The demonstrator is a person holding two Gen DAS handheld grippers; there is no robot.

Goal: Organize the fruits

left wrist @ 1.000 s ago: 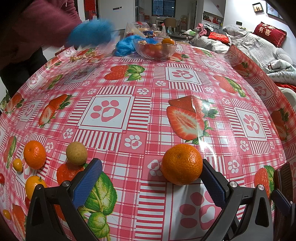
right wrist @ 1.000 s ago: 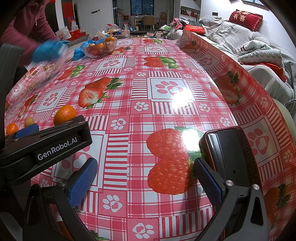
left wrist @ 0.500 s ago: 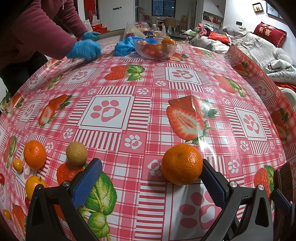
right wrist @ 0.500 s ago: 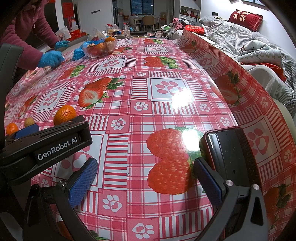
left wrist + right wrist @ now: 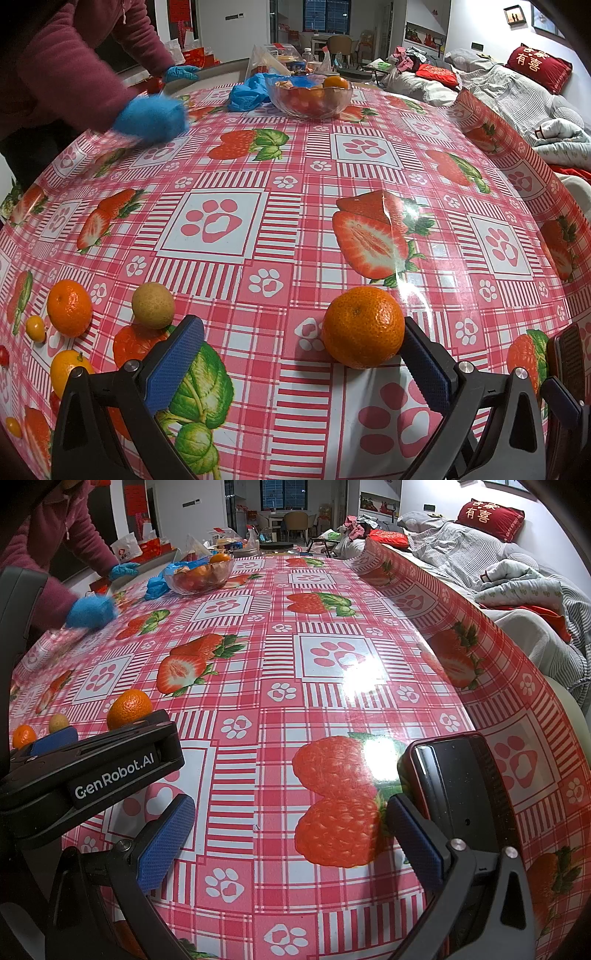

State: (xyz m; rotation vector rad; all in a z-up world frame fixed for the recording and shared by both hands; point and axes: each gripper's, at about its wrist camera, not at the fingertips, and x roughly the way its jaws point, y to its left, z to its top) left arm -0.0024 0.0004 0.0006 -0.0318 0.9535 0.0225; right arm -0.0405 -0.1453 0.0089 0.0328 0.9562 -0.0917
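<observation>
Since half a second ago only the other person's blue-gloved hand (image 5: 149, 117) has shifted, now a blur nearer your side of the far left table edge; your grippers and the fruit lie as before.

Left wrist view. Your left gripper (image 5: 301, 360) sits low over the strawberry-and-paw-print tablecloth (image 5: 258, 206), its blue-padded fingers spread wide and holding nothing. A large tangerine (image 5: 362, 327) rests on the cloth between them, touching or nearly touching the right finger (image 5: 424, 369) and well apart from the left finger (image 5: 173, 363). Just beyond the left finger's tip sits a tan-brown round fruit (image 5: 153, 305). Further left: a smaller tangerine (image 5: 69, 308), a kumquat (image 5: 36, 328) just beside it, and a yellow-orange citrus (image 5: 66, 369) partly hidden behind the gripper frame. At the far end of the table stands a glass bowl (image 5: 308, 98) with fruit in it, a tangerine showing on top, and crumpled blue plastic (image 5: 245, 94) just beside it on the left.

Right wrist view. Your right gripper (image 5: 291, 843) is also spread wide and empty, over a printed pair of strawberries. A dark phone (image 5: 456, 775) lies on the cloth just beyond the right finger. Your left gripper's black body crosses the left side; behind it show the large tangerine (image 5: 129, 708), the tan fruit (image 5: 59, 722) and the smaller tangerine (image 5: 24, 736). The glass bowl (image 5: 199, 576) stands far off on the left, the gloved hand (image 5: 90, 611) nearer.
</observation>
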